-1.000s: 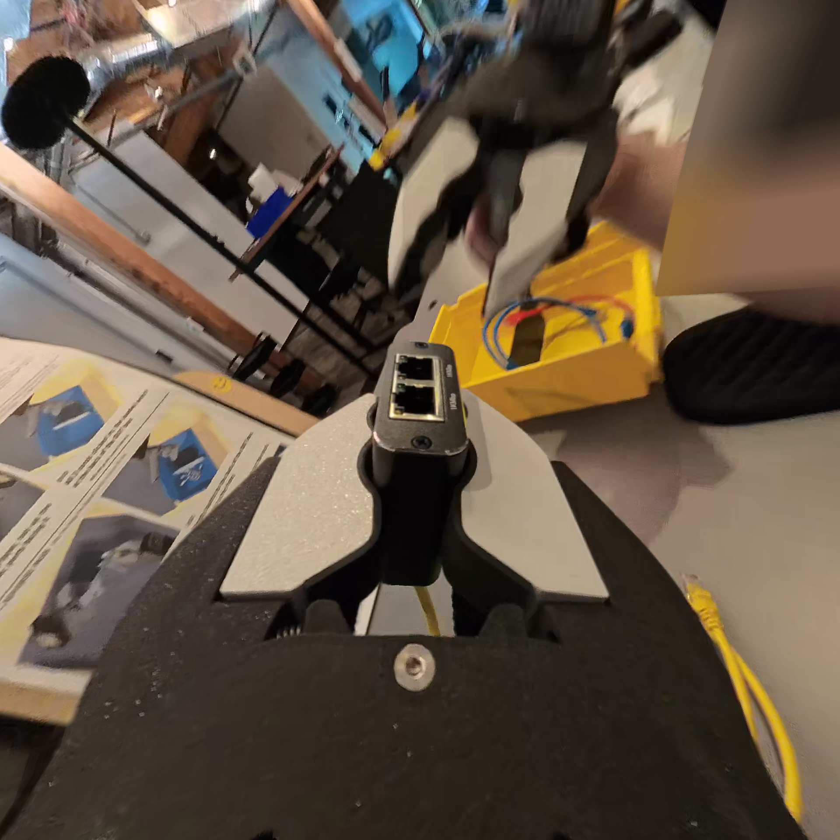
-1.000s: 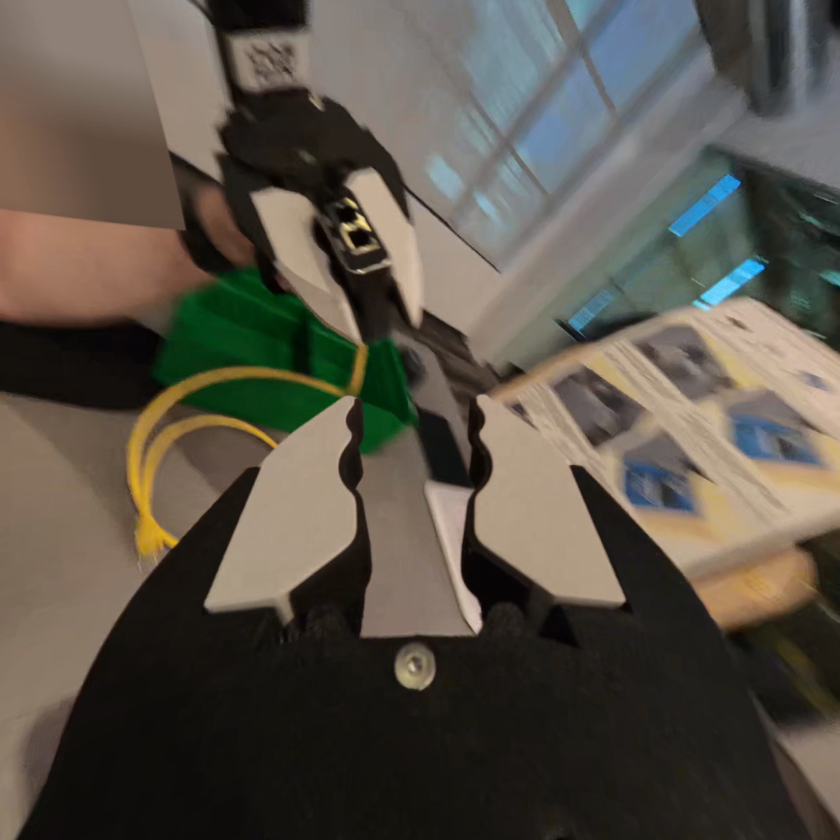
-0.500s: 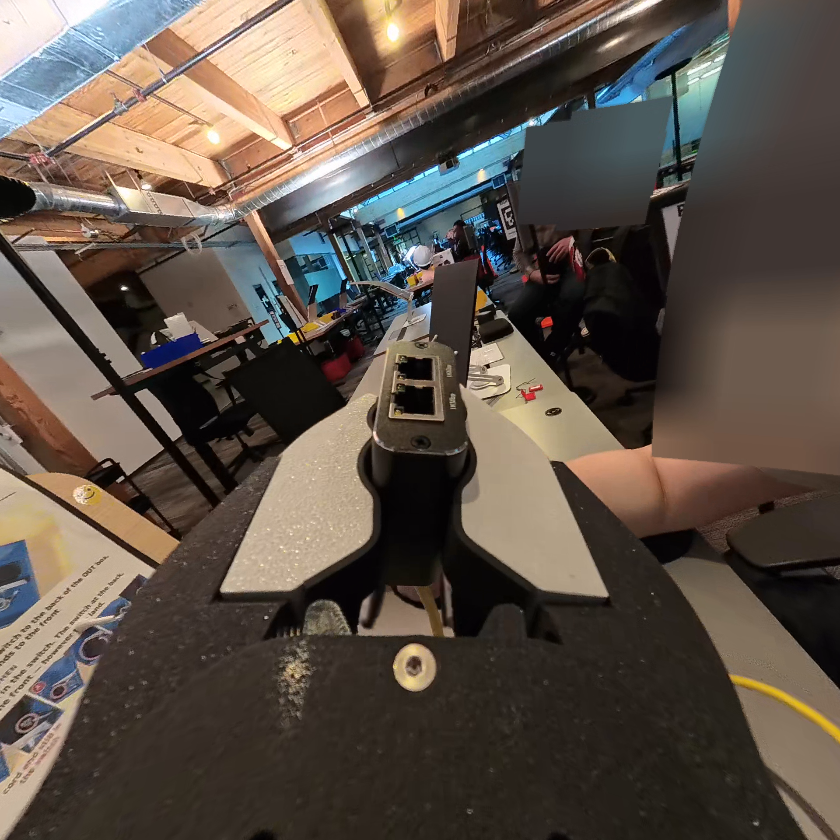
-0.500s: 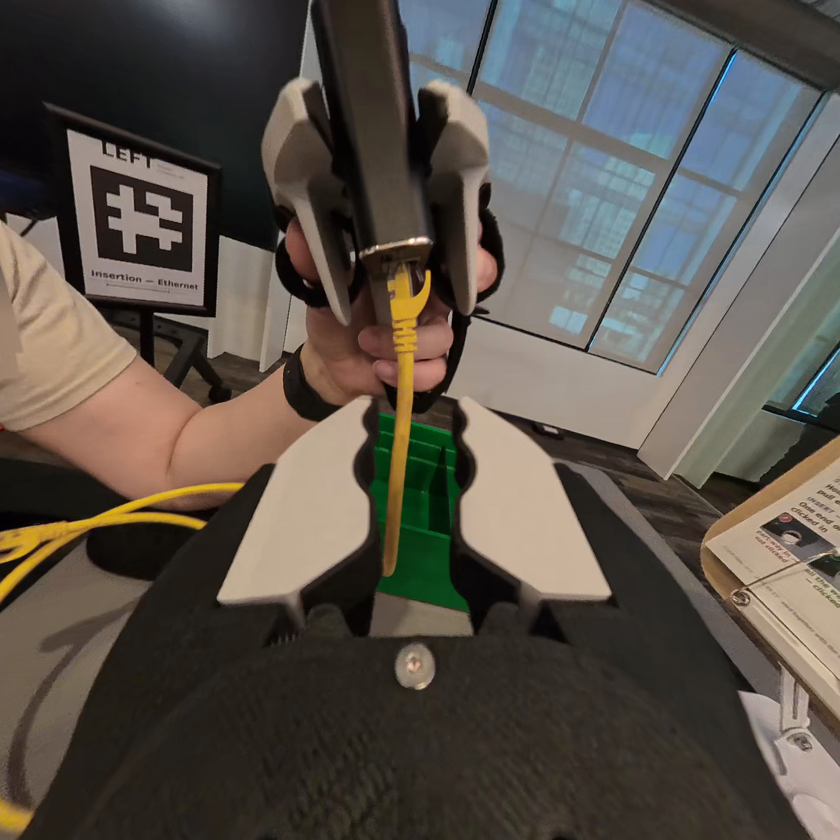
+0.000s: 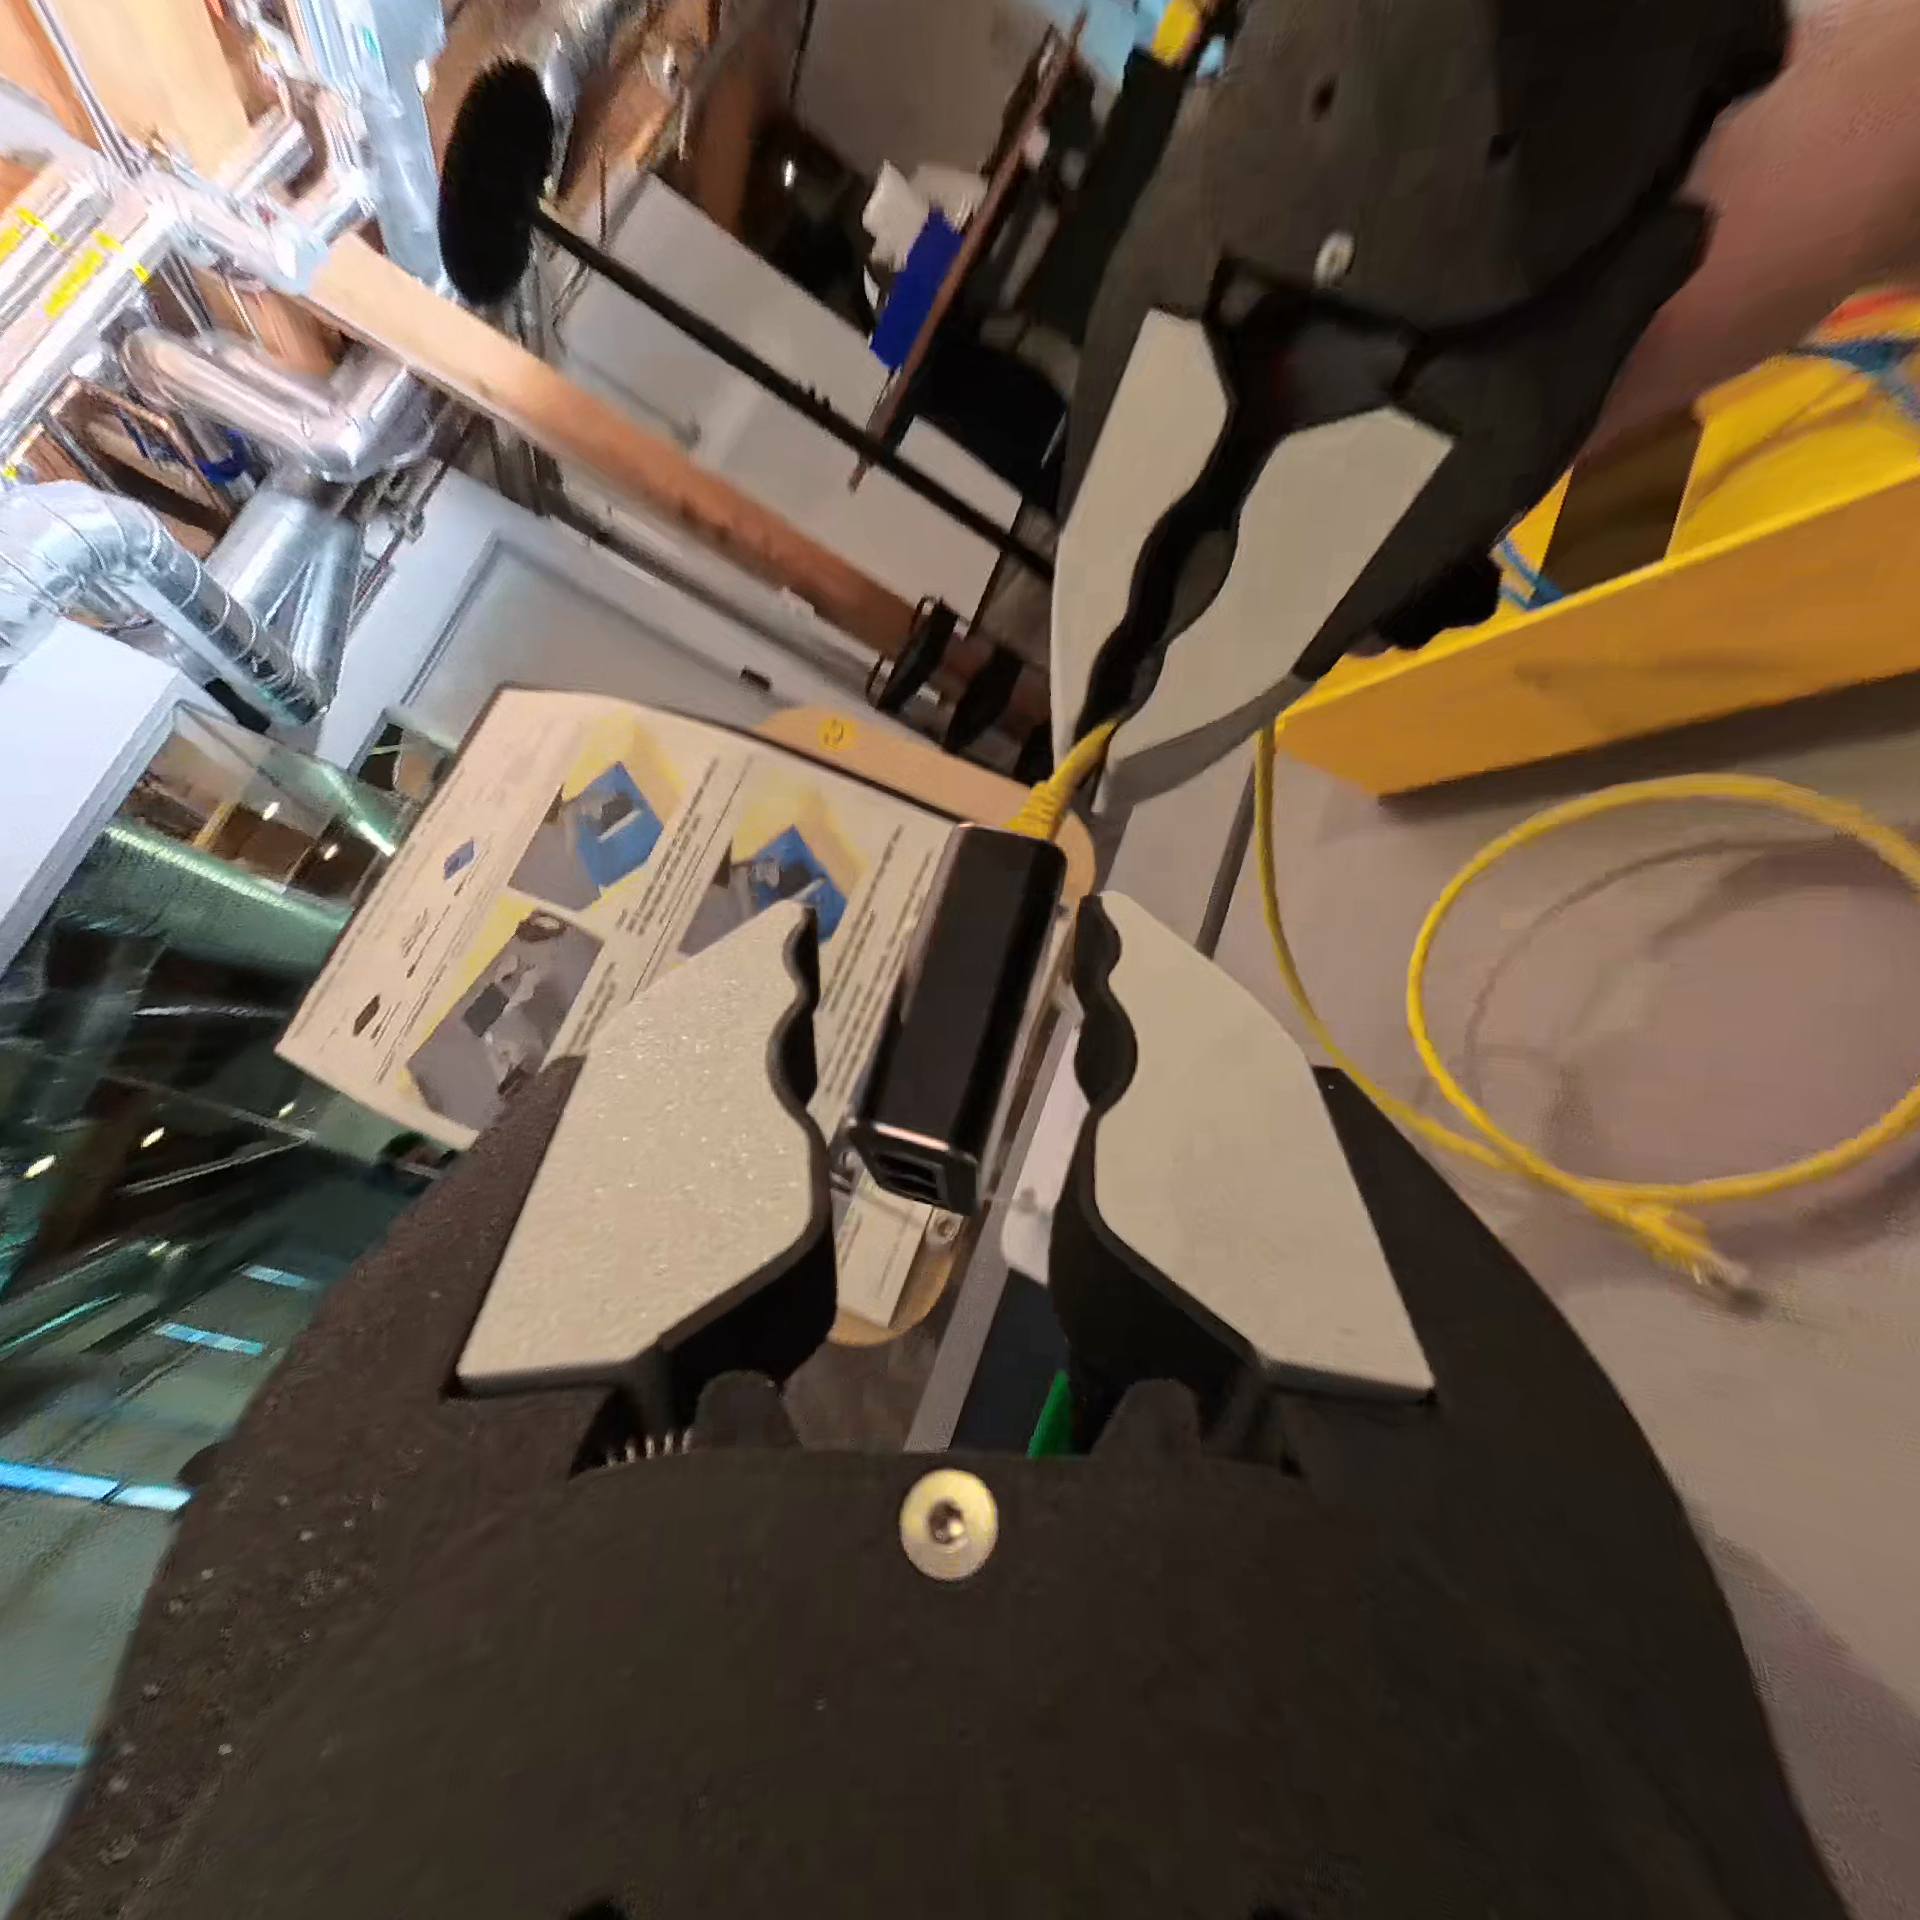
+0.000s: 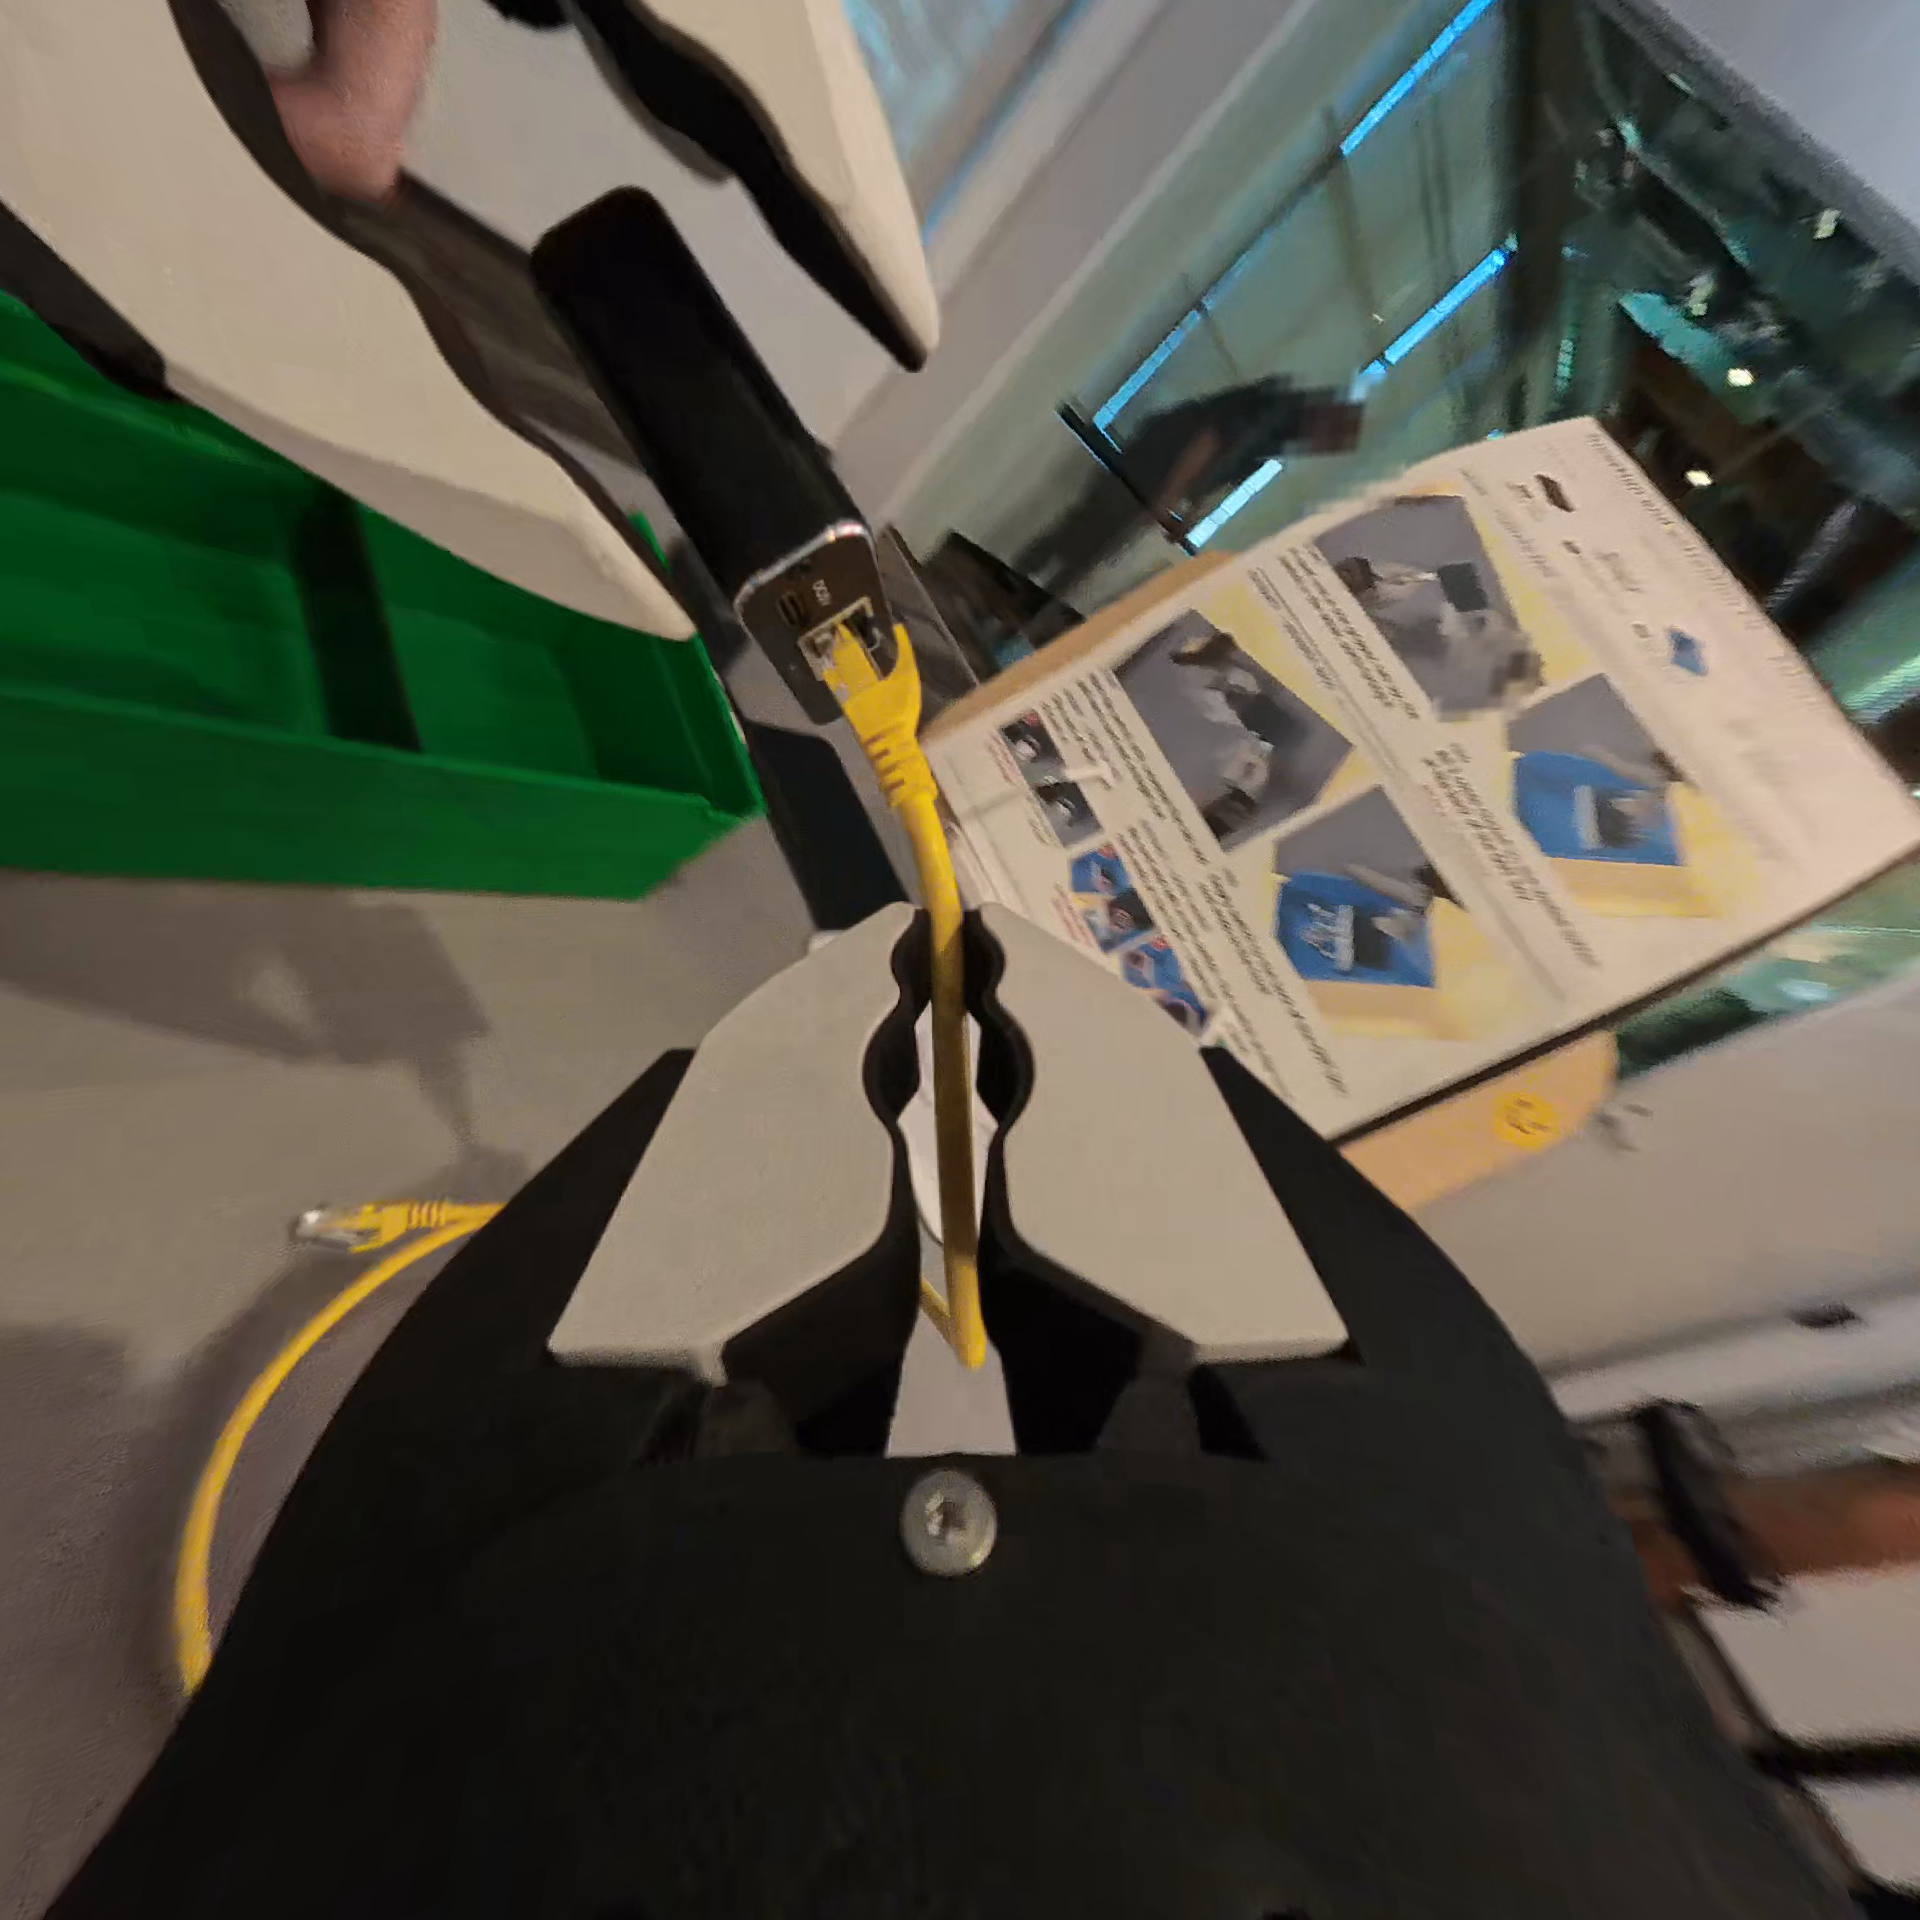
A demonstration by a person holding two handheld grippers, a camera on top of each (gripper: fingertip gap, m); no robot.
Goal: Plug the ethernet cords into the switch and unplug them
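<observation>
One black switch (image 5: 966,1023), hanging between the spread fingers of the left gripper (image 5: 940,997), untouched. One yellow ethernet cord (image 6: 951,1049) plugged into switch's far end; right gripper (image 6: 943,940) clenched on it. Free plug (image 5: 1673,1242) lies on table (image 5: 1662,1455) beside.

— What's behind my left tongs?
— I see silver ducts (image 5: 156,582) up left, a wooden beam (image 5: 623,457) and a black stand (image 5: 727,343) crossing beyond them.
— And past my right tongs?
— I get tall windows (image 6: 1299,260) ahead to the right, glass glowing blue-green, and a grey tabletop (image 6: 260,1091) down left.
</observation>
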